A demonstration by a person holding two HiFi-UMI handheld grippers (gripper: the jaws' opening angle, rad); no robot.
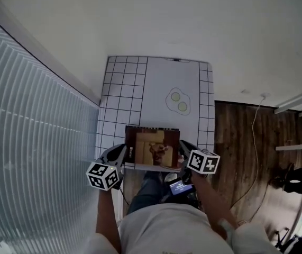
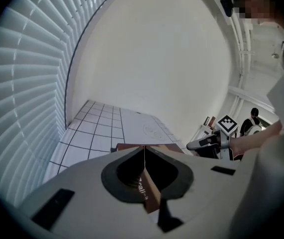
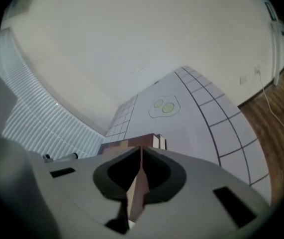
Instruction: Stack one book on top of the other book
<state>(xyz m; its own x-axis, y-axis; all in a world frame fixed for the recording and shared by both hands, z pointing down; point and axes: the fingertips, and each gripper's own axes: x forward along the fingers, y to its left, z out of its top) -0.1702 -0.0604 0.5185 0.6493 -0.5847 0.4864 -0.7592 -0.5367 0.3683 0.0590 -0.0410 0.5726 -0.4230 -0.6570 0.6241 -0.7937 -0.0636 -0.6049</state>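
left gripper [image 1: 122, 152]: clamped shut on the left edge of the brown book [image 1: 152, 148].
brown book: held flat between both grippers, at the near edge of the gridded table [image 1: 120, 97].
right gripper [image 1: 184, 149]: jaws closing on the brown book's right edge, which sits between them.

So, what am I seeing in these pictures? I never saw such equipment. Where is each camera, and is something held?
A person holds a two-jaw tool in each hand. One picture comes from a camera on the person's head, looking down. The other two come from cameras on the tools, looking along their jaws. On the surface lies a white gridded mat with a drawing of two green circles. The left hand-held gripper is shut on the left edge of a brown book; the jaws of the right hand-held gripper are closing on its right edge.
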